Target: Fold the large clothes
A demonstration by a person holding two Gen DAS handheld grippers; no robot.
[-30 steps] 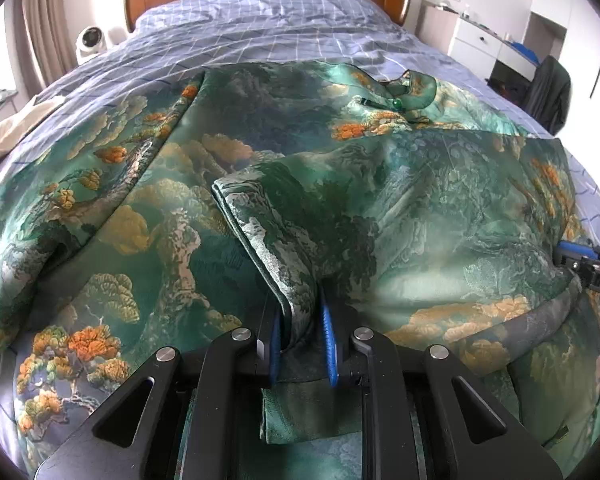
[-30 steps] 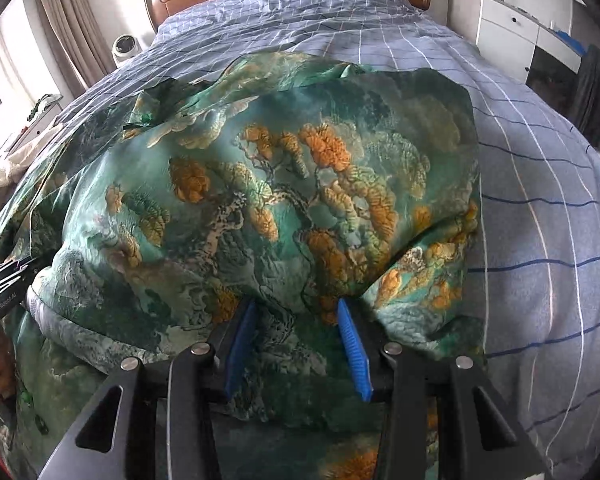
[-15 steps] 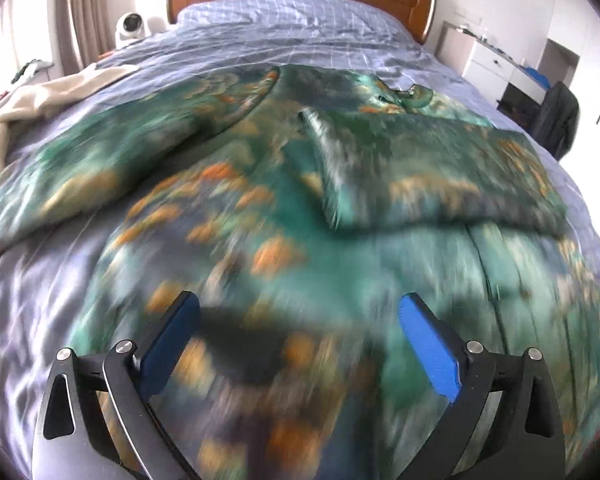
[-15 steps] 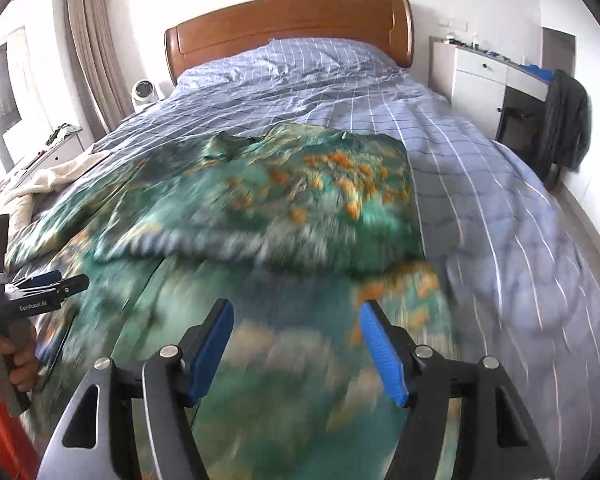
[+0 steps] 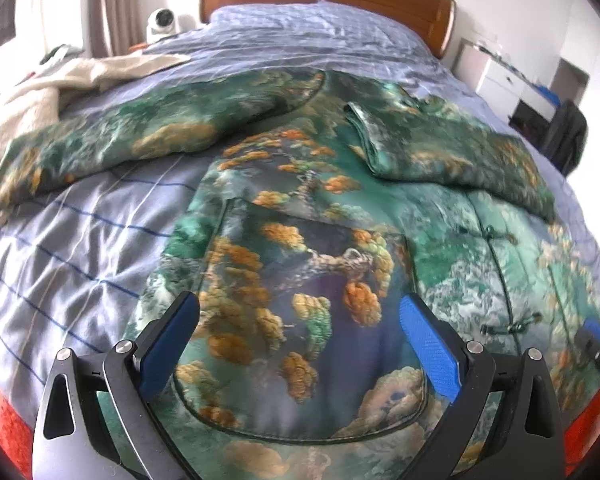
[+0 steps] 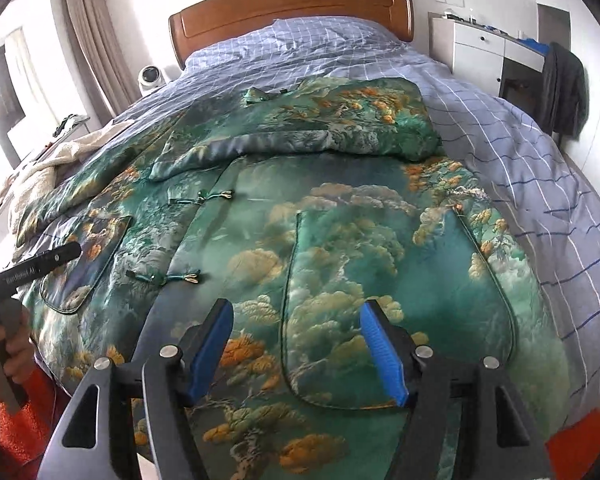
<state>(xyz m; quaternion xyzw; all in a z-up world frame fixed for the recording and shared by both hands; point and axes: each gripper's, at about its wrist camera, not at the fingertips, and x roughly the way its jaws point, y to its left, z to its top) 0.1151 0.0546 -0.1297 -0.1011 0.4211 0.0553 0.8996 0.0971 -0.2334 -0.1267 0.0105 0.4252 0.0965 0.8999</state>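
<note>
Cream blanket (image 5: 32, 92) lies crumpled at the bed's left edge, on the blue checked duvet (image 5: 68, 248). Beside it a green brocade jacket (image 5: 300, 264), patterned with orange pines and clouds, lies front-up along the bed; its left sleeve (image 5: 112, 148) is spread outward, its right sleeve (image 6: 300, 136) folded across the chest. Left gripper (image 5: 300, 344) and right gripper (image 6: 300, 352) hover over its patch pockets, jaws apart, holding nothing.
</note>
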